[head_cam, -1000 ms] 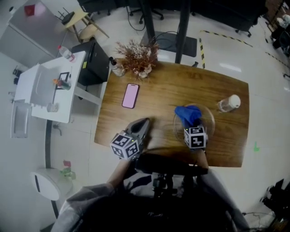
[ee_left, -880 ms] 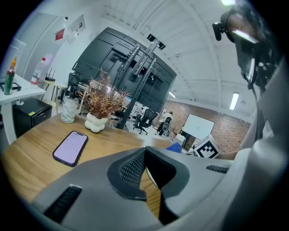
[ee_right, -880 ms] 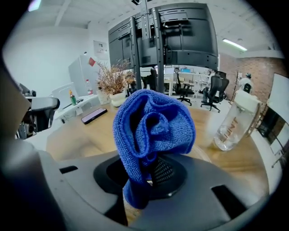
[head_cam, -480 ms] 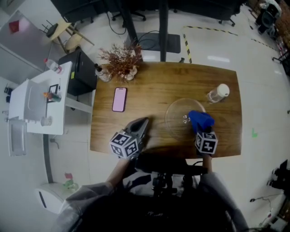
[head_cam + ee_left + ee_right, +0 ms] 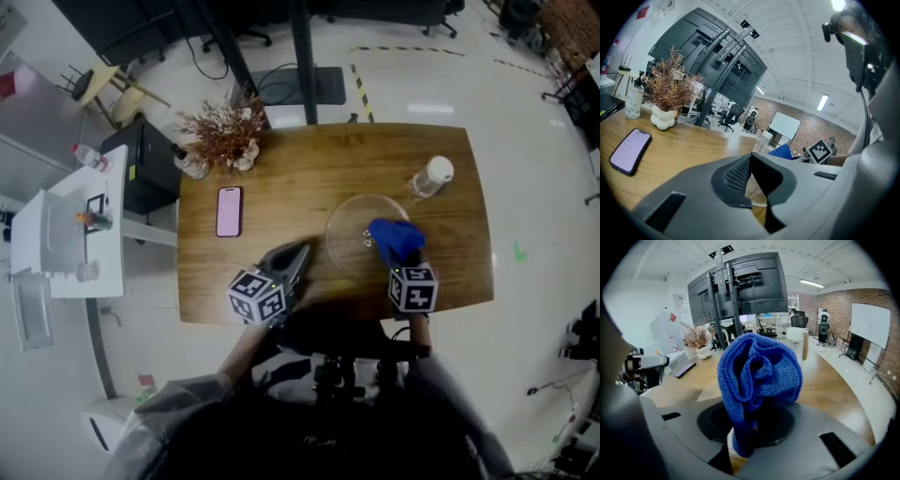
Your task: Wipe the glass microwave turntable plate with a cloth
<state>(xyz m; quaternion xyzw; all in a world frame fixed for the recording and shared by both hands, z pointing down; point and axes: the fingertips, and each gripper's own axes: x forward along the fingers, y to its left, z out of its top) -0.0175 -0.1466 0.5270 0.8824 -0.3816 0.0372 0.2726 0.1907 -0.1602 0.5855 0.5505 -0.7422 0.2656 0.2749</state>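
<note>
The glass turntable plate (image 5: 345, 230) lies flat on the right half of the wooden table (image 5: 309, 164), toward the person's edge. A bunched blue cloth (image 5: 394, 238) sits over the plate's near right part, pinched between the jaws of the right gripper (image 5: 400, 261), which are clamped on its lower folds. The left gripper (image 5: 294, 255) hovers at the table's near edge, left of the plate and apart from it, jaws closed tip to tip on nothing. A capped bottle (image 5: 429, 176) stands just beyond the plate; a phone (image 5: 229, 211) and a dried plant (image 5: 221, 136) lie further left
</note>
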